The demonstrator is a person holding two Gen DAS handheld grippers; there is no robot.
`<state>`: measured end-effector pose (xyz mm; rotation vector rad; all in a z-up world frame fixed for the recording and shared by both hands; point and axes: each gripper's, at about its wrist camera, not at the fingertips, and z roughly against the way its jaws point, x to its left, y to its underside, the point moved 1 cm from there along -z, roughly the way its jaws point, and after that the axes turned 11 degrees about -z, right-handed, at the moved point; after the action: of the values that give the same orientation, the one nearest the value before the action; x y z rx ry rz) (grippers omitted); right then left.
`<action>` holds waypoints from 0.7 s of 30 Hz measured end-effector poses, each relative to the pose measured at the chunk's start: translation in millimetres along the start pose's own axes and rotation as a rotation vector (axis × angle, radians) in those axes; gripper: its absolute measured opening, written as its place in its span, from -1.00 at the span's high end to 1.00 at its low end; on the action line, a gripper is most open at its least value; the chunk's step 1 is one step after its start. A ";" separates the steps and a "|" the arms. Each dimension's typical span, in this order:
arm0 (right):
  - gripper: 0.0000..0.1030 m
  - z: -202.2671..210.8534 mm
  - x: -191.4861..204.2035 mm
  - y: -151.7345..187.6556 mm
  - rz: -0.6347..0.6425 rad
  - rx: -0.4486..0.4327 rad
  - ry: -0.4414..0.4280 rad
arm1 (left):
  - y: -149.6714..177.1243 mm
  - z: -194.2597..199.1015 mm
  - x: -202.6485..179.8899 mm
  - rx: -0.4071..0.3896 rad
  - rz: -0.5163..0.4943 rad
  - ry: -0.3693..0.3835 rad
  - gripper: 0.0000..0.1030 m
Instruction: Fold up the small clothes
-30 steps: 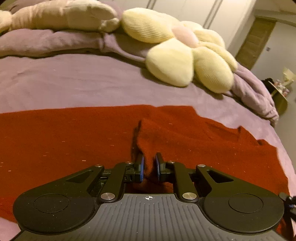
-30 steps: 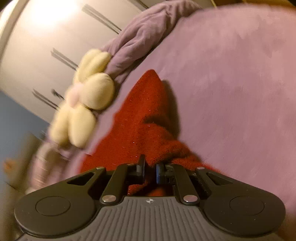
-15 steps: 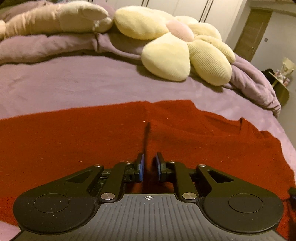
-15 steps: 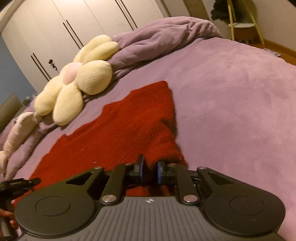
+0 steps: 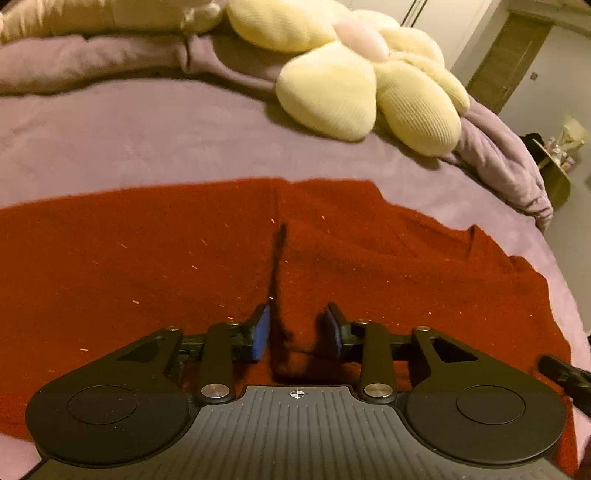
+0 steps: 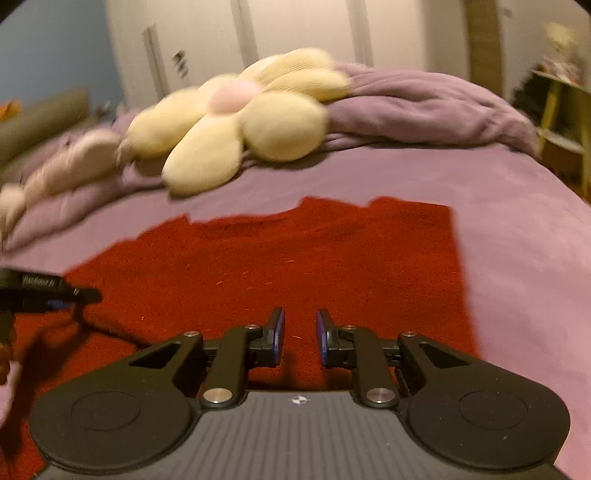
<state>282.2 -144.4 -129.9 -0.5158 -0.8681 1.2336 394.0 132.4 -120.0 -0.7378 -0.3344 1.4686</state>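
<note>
Down at the near edge, the left gripper (image 5: 296,328) hangs low over the red garment (image 5: 147,266), its blue-padded jaws having just been opening; they now stand a modest gap apart, and a low ridge of red cloth with a dark crease runs up between them, with no pad pressing on it. From the right wrist view, the right gripper (image 6: 298,334) sits with its jaws narrowly parted, clear of the cloth, nothing pinched; the fabric beneath it lies flat. It has let go of the fold it pinched a second ago. At the left edge of that view the tip of the other gripper pokes in above the cloth, its shadow dark on the red.

The red garment (image 6: 295,258) is spread flat across the purple bed cover (image 5: 129,136), its far edge running nearly straight in the left view and stepped in the right, its right side ending in a clean straight edge. Beyond it, bare purple cover, then the yellow flower cushion (image 5: 365,77) with its pink centre, resting against a bunched purple blanket (image 6: 424,107). A pale plush toy (image 5: 92,18) lies along the blanket to the left. Furthest back, white wardrobe doors (image 6: 303,29), blurred.
</note>
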 end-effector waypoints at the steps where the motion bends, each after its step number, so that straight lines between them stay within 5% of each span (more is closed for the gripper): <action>1: 0.67 -9.9 7.7 0.3 0.030 0.011 -0.001 | -0.6 -2.1 -1.5 -0.006 -0.005 -0.006 0.46; 6: 0.68 -48.8 27.7 11.6 0.062 0.079 0.011 | -7.1 -8.9 -4.2 -0.029 -0.061 -0.044 0.68; 12: 0.69 -55.2 34.2 16.0 0.033 0.064 0.022 | -12.3 -8.8 -4.7 -0.036 -0.055 -0.078 0.68; 16: 0.69 -28.9 19.6 13.1 0.013 0.043 -0.003 | -6.1 11.0 -10.8 -0.030 -0.064 -0.035 0.37; 21: 0.69 3.4 -15.5 19.0 0.037 -0.046 0.147 | 8.4 23.6 -24.6 -0.009 -0.132 -0.007 0.16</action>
<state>267.0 -154.3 -146.8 -0.6537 -0.7660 1.1956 370.1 113.8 -102.3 -0.7055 -0.3880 1.3461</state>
